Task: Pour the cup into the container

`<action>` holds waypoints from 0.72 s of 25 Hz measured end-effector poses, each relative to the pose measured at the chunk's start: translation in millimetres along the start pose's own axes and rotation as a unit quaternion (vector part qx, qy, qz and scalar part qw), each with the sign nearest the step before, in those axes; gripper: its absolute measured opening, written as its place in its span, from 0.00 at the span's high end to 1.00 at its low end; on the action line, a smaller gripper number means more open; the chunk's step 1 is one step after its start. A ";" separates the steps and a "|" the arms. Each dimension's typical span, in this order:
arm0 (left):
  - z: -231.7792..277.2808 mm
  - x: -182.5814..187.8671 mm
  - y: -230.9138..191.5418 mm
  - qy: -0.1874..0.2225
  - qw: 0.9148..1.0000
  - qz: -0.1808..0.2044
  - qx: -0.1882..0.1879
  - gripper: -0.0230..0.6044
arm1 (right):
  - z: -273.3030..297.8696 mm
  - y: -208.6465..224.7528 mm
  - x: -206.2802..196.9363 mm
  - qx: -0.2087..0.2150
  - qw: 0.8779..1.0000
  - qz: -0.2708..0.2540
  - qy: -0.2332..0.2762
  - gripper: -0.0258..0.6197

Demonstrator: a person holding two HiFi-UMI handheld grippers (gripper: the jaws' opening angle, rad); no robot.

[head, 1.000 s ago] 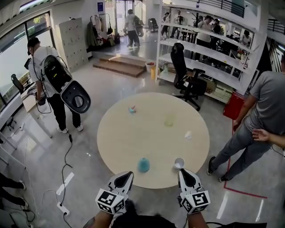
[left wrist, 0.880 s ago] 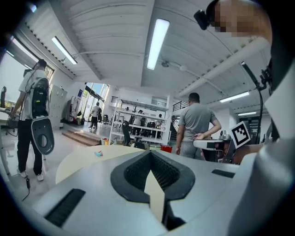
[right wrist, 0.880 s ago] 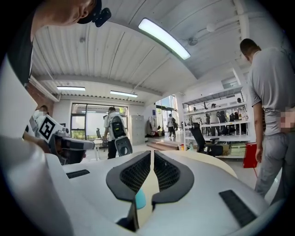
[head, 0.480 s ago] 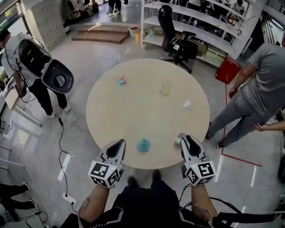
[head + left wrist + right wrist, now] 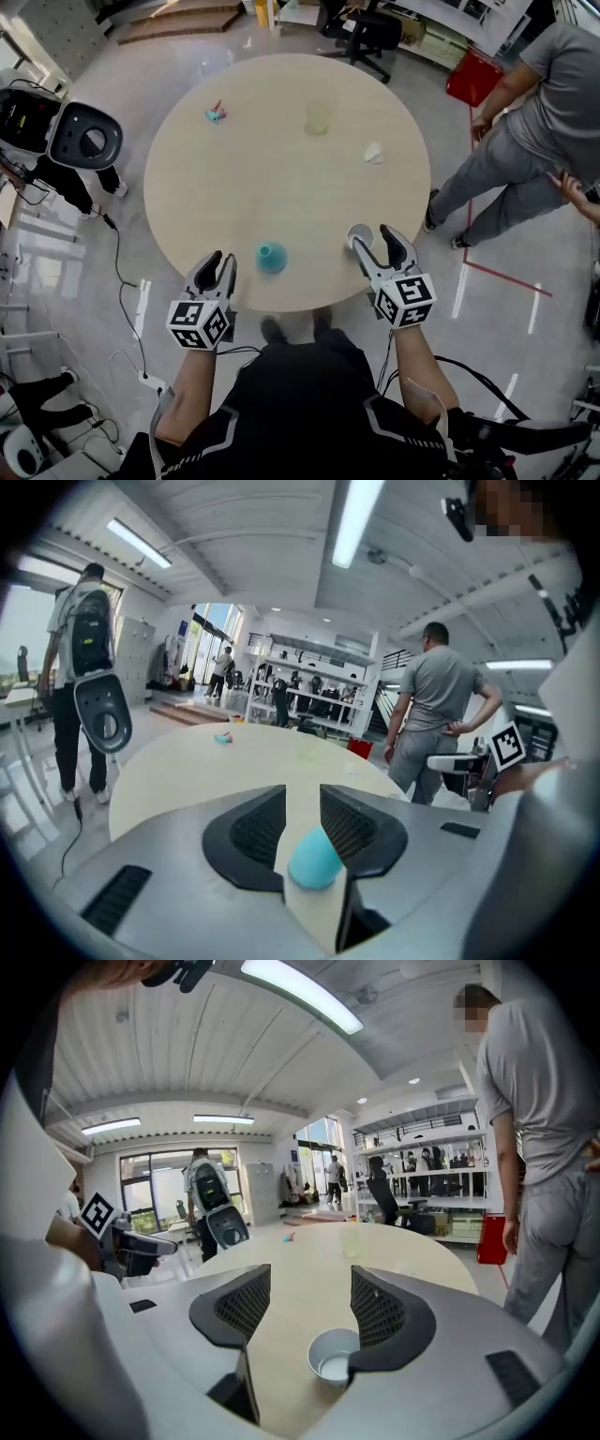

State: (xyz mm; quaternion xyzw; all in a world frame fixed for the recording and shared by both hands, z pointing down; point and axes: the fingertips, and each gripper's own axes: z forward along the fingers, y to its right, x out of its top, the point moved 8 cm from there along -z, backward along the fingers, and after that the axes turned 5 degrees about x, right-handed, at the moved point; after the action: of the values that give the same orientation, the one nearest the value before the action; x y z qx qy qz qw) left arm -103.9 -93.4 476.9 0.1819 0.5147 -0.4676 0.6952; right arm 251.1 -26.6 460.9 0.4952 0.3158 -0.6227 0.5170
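Both our grippers have dropped toward the bench's (image 5: 281, 141) near edge. Our right gripper's (image 5: 375, 241) jaws have just been opening and stand apart, with the white cup (image 5: 359, 234) at their tips, ungripped. Our left gripper's (image 5: 218, 262) jaws are slightly apart and empty. The blue container (image 5: 271, 256) stands just right of them.

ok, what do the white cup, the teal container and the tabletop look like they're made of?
White cup: probably plastic or paper; thin rim, matte white wall. Teal container: likely plastic or silicone; smooth, one even colour, soft sheen, but the look doesn't settle it. Round table: pale beige laminate or painted board; flat, even tone, no grain visible.
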 end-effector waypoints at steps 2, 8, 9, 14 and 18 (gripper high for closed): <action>9.0 -22.1 -3.7 -0.027 0.999 -0.018 0.013 0.82 | 3.4 9.7 -24.1 0.000 0.999 0.011 -0.030 0.55; 29.7 -72.8 -10.4 -0.099 0.994 -0.025 0.037 0.82 | 13.9 27.9 -82.1 0.003 0.994 0.036 -0.100 0.46; 32.0 -79.4 -10.3 -0.109 0.993 -0.025 0.038 0.82 | 14.3 29.8 -89.2 0.005 0.993 0.038 -0.108 0.45; 43.5 -103.6 -6.8 -0.140 0.989 -0.034 0.038 0.82 | 24.6 35.9 -127.0 0.013 0.989 0.035 -0.146 0.45; 46.0 -116.4 -4.5 -0.156 0.986 -0.042 0.040 0.82 | 44.0 38.2 -149.5 0.021 0.988 0.020 -0.150 0.45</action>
State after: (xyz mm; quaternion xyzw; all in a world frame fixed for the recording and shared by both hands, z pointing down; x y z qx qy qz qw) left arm -86.4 -75.5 599.6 0.1128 0.3878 -0.5393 0.7390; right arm 271.1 -27.1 620.0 0.4133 0.2119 -0.6860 0.5600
